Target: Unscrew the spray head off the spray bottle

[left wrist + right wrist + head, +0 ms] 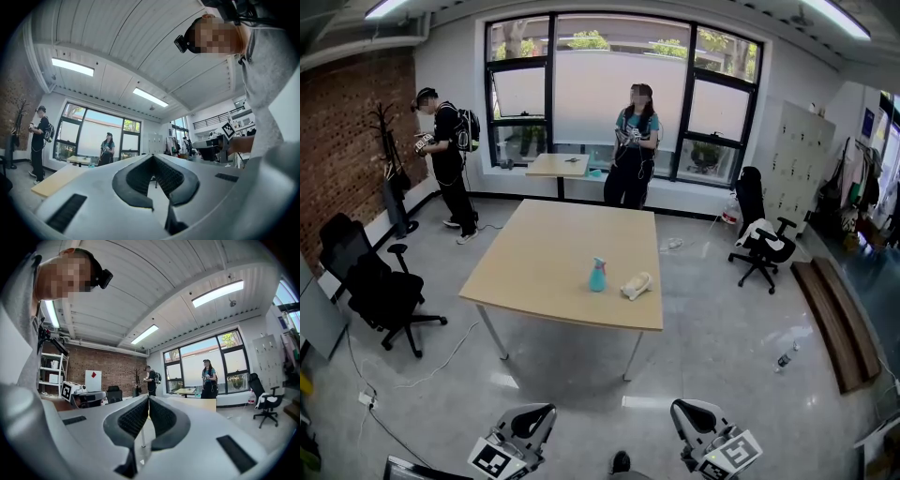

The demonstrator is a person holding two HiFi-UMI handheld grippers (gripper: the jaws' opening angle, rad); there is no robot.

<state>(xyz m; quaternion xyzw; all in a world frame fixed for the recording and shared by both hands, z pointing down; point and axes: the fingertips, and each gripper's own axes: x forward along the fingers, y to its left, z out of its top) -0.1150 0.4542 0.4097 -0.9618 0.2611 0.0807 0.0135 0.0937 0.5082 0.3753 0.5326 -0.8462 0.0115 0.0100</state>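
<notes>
A teal spray bottle [597, 275] stands upright on the light wooden table [544, 272], with a cream cloth [636, 286] lying just to its right. My left gripper [523, 433] and right gripper [697, 429] sit at the bottom edge of the head view, well short of the table and far from the bottle. Both are shut with nothing between the jaws. In the left gripper view the jaw tips [153, 157] meet, and the other gripper [213, 140] shows at the right. The tips [148, 398] likewise touch in the right gripper view. The bottle is in neither gripper view.
A black office chair [382, 292] stands left of the table and another [763, 241] to its right. Two people [633, 145] stand by the far window near a small table [559, 166]. A wooden bench [841, 322] lies at the right. Cables trail on the floor.
</notes>
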